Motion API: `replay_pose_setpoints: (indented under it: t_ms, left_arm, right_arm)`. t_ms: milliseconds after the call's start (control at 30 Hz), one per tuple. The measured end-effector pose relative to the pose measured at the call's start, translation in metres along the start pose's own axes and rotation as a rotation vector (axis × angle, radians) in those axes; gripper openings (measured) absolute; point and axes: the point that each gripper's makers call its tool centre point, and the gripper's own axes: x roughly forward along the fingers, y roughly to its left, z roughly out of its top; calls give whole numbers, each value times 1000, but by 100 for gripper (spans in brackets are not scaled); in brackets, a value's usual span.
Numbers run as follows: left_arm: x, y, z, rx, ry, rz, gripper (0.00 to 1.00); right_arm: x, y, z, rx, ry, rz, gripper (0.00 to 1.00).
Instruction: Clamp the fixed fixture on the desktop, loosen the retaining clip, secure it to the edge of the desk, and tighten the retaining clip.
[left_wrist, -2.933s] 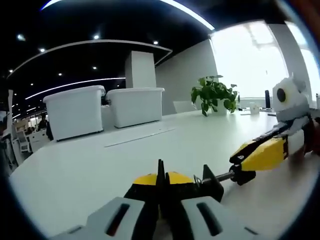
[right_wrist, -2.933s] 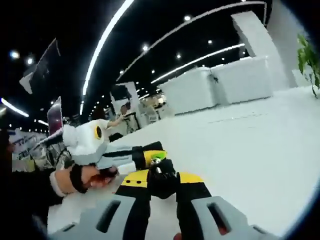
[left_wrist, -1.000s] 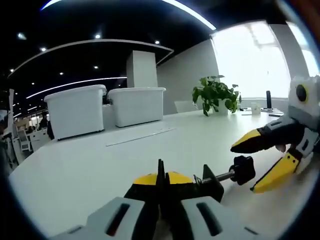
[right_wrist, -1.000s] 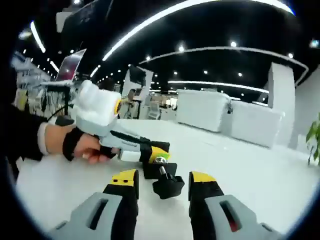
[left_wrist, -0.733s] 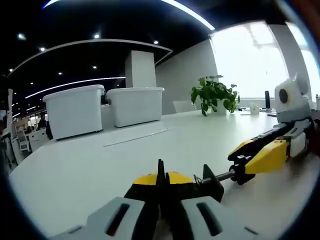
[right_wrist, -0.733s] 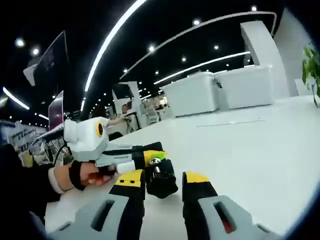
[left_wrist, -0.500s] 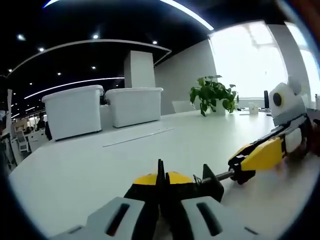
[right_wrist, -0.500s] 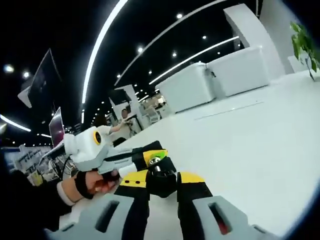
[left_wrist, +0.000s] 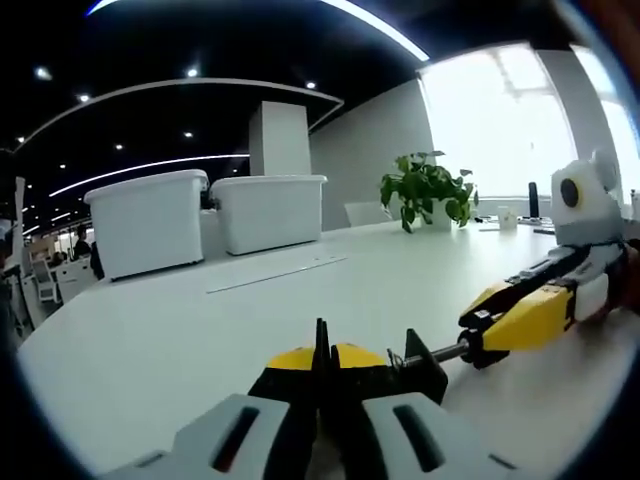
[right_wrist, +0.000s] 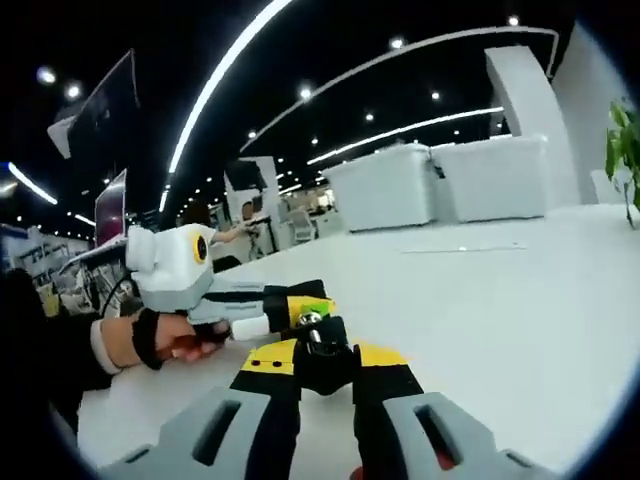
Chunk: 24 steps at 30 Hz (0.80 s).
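The black clamp fixture (left_wrist: 422, 366) lies low on the white desk (left_wrist: 180, 340), and my left gripper (left_wrist: 323, 356) is shut on its body. A threaded rod runs right from it to a black knob (left_wrist: 478, 351). My right gripper (left_wrist: 488, 327), with yellow tips, comes in from the right and is shut on that knob. In the right gripper view the knob (right_wrist: 322, 369) sits pinched between my right gripper's (right_wrist: 322, 356) yellow-tipped jaws. Beyond it, my left gripper (right_wrist: 298, 306) reaches in from the left, held by a hand (right_wrist: 168, 338).
Two white lidded bins (left_wrist: 150, 224) (left_wrist: 270, 210) stand at the far side of the desk, with a potted plant (left_wrist: 430, 190) to their right. A thin groove (left_wrist: 275, 275) crosses the desktop. People and screens (right_wrist: 245, 215) show in the dark background.
A second ago my right gripper stood open around the knob; it has since shut on the knob and rolled with it. My left gripper has stayed still on the fixture.
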Motion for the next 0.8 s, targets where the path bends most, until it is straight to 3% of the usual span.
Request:
replay_pose_setpoints:
  t_ms: [333,600,700,800]
  left_arm:
    - [0,1,0,-6,-1,7,4]
    - [0,2,0,-11,0,12,4]
    - [0,2,0,-12,1,13,4]
    - [1,2,0,-14,1,15,4]
  right_arm:
    - [2,5,2,-351,-12,-27,17]
    - [3,13,1,-732,-24,-66,17]
    - [4,14,0,-799,-27,-72,17]
    - [4,12,1,-804,-30,-71,17]
